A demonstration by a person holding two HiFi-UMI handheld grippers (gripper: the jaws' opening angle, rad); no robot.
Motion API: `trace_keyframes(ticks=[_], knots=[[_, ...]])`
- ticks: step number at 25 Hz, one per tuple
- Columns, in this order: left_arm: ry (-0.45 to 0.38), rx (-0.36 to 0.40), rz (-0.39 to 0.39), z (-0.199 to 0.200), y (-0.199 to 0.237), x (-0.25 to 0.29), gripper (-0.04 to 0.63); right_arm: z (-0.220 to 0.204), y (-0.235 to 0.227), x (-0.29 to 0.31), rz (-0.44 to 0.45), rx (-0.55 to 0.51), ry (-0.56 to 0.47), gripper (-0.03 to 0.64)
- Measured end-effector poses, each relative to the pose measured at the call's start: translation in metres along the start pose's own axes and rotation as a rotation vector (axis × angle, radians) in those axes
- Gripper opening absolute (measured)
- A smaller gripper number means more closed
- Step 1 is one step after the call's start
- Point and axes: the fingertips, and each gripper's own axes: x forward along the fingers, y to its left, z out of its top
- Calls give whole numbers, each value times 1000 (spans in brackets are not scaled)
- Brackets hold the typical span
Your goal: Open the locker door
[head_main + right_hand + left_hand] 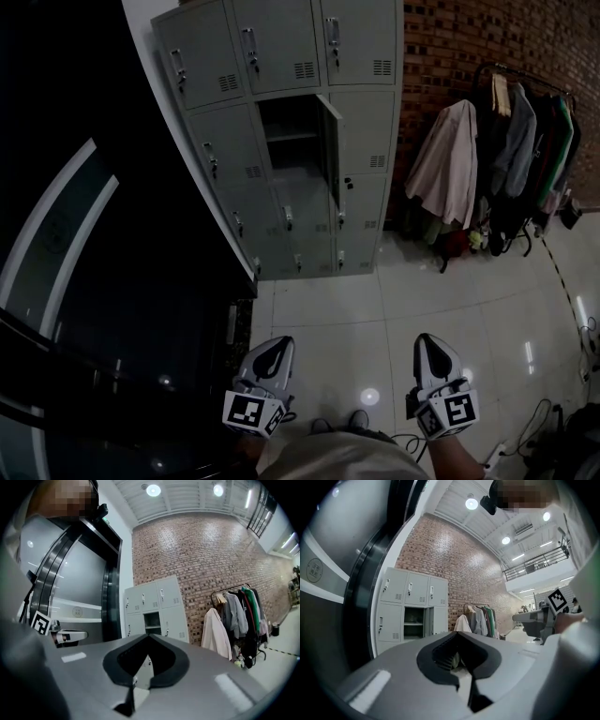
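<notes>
The grey locker bank stands far ahead against the brick wall. Its middle compartment is open, and the door is swung out to the right, edge-on to me. The other doors are closed. The open compartment also shows in the left gripper view and the right gripper view. My left gripper and right gripper hang low near my body over the tiled floor, well short of the lockers. Both have their jaws together with nothing between them.
A clothes rack hung with several coats stands right of the lockers, a pale coat nearest them. A dark glass wall runs along my left. Cables lie on the floor at the right.
</notes>
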Motion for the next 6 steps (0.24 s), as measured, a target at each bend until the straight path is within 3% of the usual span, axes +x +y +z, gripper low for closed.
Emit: trace_keyframes(ticks=[6], knots=[[10,-9,12,-6,5,-4,71,-8,5,2,4,7,13,0]])
